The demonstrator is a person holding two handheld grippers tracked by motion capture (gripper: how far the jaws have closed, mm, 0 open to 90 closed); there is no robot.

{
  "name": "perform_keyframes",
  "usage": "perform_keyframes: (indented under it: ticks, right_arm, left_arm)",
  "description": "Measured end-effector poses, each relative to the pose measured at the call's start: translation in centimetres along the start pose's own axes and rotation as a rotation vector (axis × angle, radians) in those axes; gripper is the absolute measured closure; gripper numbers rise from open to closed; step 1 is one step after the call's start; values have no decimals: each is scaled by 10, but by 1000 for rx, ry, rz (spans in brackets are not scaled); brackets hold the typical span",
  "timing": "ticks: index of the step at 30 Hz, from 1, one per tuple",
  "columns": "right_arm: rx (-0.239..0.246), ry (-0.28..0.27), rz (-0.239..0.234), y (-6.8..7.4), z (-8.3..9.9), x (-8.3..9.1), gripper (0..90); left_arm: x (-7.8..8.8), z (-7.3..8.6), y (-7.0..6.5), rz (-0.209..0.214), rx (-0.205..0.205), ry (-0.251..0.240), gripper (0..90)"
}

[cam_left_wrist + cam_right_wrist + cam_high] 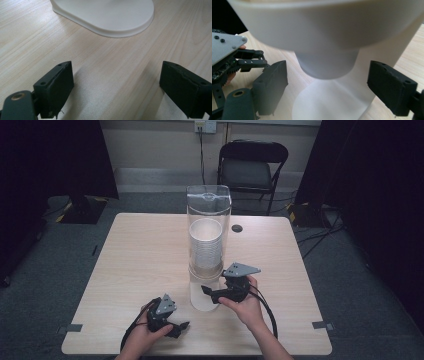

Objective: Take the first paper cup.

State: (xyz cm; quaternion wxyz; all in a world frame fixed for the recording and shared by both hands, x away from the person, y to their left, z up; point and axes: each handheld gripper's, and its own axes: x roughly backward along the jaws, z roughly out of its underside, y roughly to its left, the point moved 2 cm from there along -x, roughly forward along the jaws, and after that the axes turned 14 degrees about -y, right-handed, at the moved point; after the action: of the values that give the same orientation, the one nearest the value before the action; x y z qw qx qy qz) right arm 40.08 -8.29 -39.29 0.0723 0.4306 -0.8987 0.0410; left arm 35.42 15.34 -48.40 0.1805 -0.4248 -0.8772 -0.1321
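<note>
A tall clear cup dispenser (209, 205) stands mid-table on a white base (204, 301), with a stack of white paper cups (205, 245) inside. My right gripper (207, 291) is held level at the dispenser's foot and stands open. In the right gripper view the lowest cup's bottom (327, 62) hangs between the jaws of the right gripper (327, 92), touching neither pad. My left gripper (181, 326) rests low near the table's front edge, open with nothing in it. The left gripper (116, 87) faces the white base (107, 15) across bare wood. The left gripper (227, 55) also appears beyond my right jaw.
The light wooden table (140, 250) has a small dark round grommet (237, 228) behind the dispenser. A black folding chair (252, 165) stands beyond the far edge. Grey tape marks (324, 325) sit near the front corners. Dark curtains hang at both sides.
</note>
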Motion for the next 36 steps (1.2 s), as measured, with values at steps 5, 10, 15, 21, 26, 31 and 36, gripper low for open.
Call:
perform_keyframes:
  ticks: [5, 10, 15, 21, 26, 31, 36]
  right_arm:
    - [21, -31, -3, 1, -7, -3, 220]
    - [0, -54, -1, 1, -7, -7, 267]
    - [5, -66, -10, 1, -7, -10, 337]
    - [43, -63, -12, 2, -5, -10, 355]
    - [64, -88, -6, 3, -1, -10, 361]
    - [62, -95, 0, 3, 1, -9, 363]
    - [64, -100, -3, 3, 2, -9, 364]
  left_arm:
    - [0, 0, 0, -1, 0, 0, 115]
    - [0, 0, 0, 0, 0, 0, 115]
    - [0, 0, 0, 0, 0, 0, 116]
    - [0, 0, 0, 0, 0, 0, 115]
    - [0, 0, 1, 3, -13, 3, 116]
    - [0, 0, 1, 3, -13, 2, 116]
    - [0, 0, 1, 2, -13, 2, 115]
